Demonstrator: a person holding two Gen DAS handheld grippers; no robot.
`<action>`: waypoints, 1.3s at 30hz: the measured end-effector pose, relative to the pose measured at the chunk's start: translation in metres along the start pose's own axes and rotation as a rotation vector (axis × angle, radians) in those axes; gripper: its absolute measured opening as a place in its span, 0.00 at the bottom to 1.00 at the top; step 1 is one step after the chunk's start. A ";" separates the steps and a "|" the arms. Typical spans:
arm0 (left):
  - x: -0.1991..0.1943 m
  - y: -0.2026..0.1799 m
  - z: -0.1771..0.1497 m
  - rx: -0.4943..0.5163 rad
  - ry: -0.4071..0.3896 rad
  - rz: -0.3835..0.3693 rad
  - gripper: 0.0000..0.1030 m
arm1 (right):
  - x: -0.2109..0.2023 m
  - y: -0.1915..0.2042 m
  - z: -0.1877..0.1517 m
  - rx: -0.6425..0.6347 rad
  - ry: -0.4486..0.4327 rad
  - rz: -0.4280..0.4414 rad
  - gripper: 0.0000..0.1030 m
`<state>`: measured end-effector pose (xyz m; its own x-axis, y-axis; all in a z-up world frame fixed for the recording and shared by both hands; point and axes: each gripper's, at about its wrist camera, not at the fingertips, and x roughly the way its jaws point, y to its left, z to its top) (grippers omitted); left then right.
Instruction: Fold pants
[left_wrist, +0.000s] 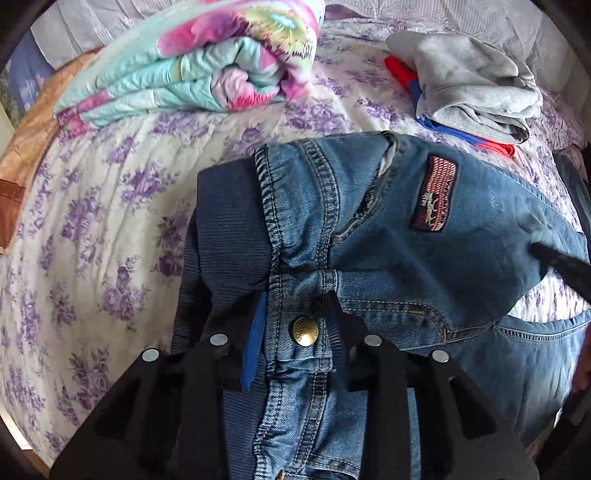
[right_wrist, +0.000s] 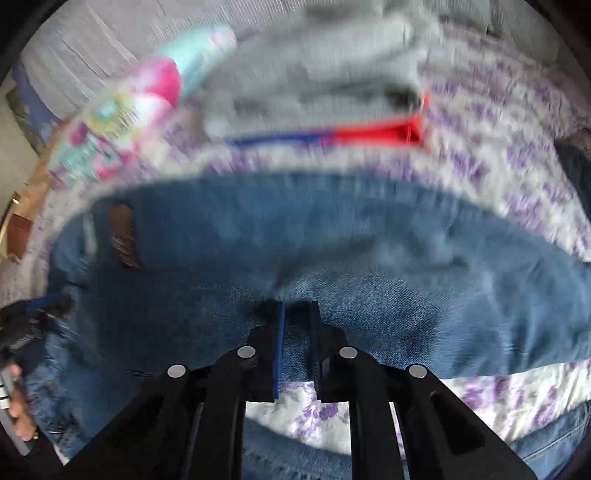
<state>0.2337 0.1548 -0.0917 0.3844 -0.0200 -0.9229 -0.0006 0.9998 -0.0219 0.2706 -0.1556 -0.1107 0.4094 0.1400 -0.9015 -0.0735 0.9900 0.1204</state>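
Clamping the jeans (left_wrist: 369, 229) at the waistband, the left gripper (left_wrist: 291, 332) has its fingers on either side of the brass button (left_wrist: 305, 331). The right gripper (right_wrist: 297, 332), jaws nearly together, pinches a denim fold at 6 o'clock. Jeans drape over the floral bedspread (left_wrist: 110, 221); quilt (left_wrist: 192, 66) at 11, grey clothes (left_wrist: 469, 81) at 1.

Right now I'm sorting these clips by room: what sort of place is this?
Most likely a bedroom: the jeans lie on a bed with a purple-flowered cover, beside a rolled quilt and folded clothes.
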 end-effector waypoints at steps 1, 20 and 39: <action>0.003 0.001 0.001 -0.002 0.009 0.002 0.32 | 0.005 0.001 -0.003 -0.005 -0.021 0.001 0.13; 0.001 0.060 0.123 0.078 0.028 -0.169 0.95 | -0.071 -0.002 -0.046 -0.003 -0.203 0.138 0.47; -0.032 0.022 0.070 0.431 -0.273 -0.334 0.29 | -0.072 0.077 0.032 -0.441 -0.143 0.167 0.56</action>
<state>0.2859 0.1782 -0.0363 0.5222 -0.3875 -0.7597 0.5127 0.8545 -0.0835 0.2648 -0.0891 -0.0236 0.4780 0.3277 -0.8150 -0.5143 0.8566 0.0428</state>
